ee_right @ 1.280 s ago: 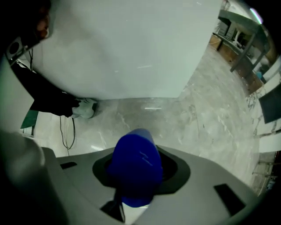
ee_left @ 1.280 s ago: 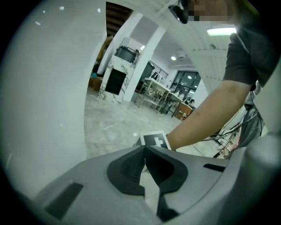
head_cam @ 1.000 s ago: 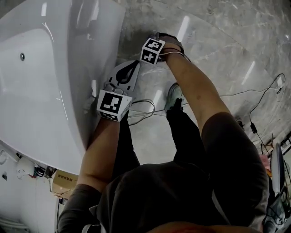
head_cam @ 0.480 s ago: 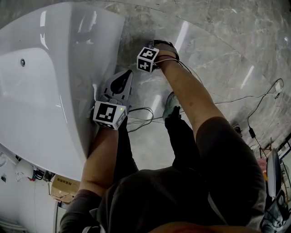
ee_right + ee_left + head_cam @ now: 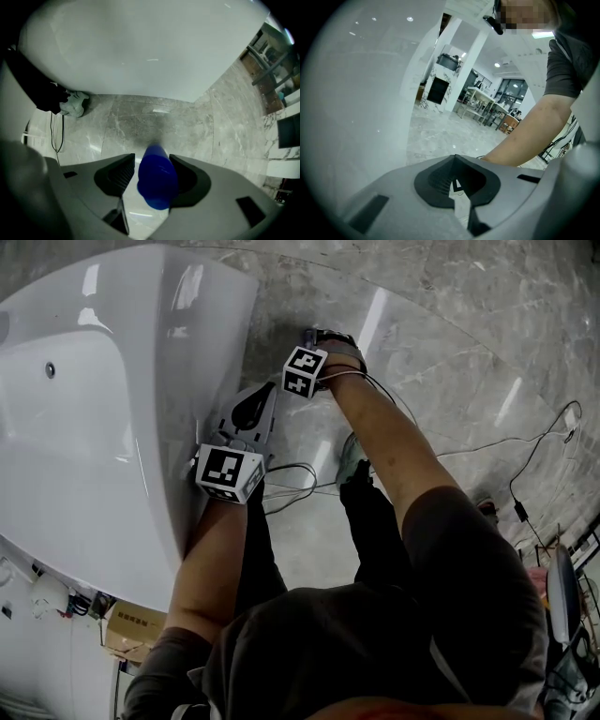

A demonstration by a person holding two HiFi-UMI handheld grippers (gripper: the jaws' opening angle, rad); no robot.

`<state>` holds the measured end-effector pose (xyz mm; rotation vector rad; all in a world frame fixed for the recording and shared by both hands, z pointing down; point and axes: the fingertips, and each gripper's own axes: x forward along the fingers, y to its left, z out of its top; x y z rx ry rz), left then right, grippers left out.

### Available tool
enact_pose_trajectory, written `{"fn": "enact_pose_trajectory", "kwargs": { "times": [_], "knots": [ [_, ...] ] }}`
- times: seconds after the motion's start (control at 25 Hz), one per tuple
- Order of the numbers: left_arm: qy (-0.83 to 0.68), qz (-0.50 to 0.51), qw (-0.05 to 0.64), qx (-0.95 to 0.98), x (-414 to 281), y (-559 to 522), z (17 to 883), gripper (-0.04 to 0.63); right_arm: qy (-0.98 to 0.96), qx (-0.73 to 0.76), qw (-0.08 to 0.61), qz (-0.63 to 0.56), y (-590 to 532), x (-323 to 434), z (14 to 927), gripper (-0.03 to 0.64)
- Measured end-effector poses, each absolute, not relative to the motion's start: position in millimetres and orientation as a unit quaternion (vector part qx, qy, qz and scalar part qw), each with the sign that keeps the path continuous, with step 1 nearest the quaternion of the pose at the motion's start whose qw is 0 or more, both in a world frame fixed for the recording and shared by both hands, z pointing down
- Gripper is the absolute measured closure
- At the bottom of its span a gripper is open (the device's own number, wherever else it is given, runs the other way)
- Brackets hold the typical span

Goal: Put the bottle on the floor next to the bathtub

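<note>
- Right gripper view shows the right gripper (image 5: 152, 158) pointing down at the floor (image 5: 197, 122), with the blue bottle (image 5: 157, 180) upright between its jaws.
- Its jaws have just been opening. A gap shows on one side of the bottle and the pads no longer seem to press on it, so the grip reads as released.
- The bottle looks to be standing on the floor near the white wall of the bathtub (image 5: 140, 51) — that is the spot the task asks for, though its base is hidden from this angle.
- Left gripper (image 5: 454, 157) has its jaws closed together with nothing between them. It is held beside the tub and takes no part.
- Judged from this, the placing is all but done — what is left is to lift the right gripper straight up and clear without tipping the bottle.
</note>
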<state>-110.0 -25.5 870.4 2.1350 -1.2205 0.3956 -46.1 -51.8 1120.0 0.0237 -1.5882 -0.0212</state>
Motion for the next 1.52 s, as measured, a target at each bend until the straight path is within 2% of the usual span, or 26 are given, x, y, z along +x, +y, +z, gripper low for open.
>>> {"fn": "enact_pose_trajectory", "kwargs": {
  "times": [0.32,0.68,1.08,1.24,1.4,1.52],
  "knots": [
    [-0.456,0.155,0.319,0.816,-111,-23,843,0.589,-0.741,0.042,0.670,-0.014,-53,-42,1065,0.356],
    [-0.442,0.155,0.309,0.828,-108,-25,752,0.589,-0.762,0.087,0.642,0.004,-47,-15,921,0.345],
    [-0.413,0.132,0.277,0.857,-89,-24,535,0.589,-0.790,0.185,0.579,0.074,-30,47,641,0.345],
    [-0.395,0.129,0.242,0.877,-78,-40,449,0.589,-0.803,0.227,0.547,0.074,-35,84,527,0.347],
    [-0.386,0.124,0.210,0.889,-69,-48,366,0.589,-0.824,0.273,0.488,0.094,-28,111,422,0.364],
    [-0.375,0.114,0.185,0.901,-58,-39,301,0.589,-0.840,0.325,0.411,0.138,-21,133,350,0.381]
  ]
}}
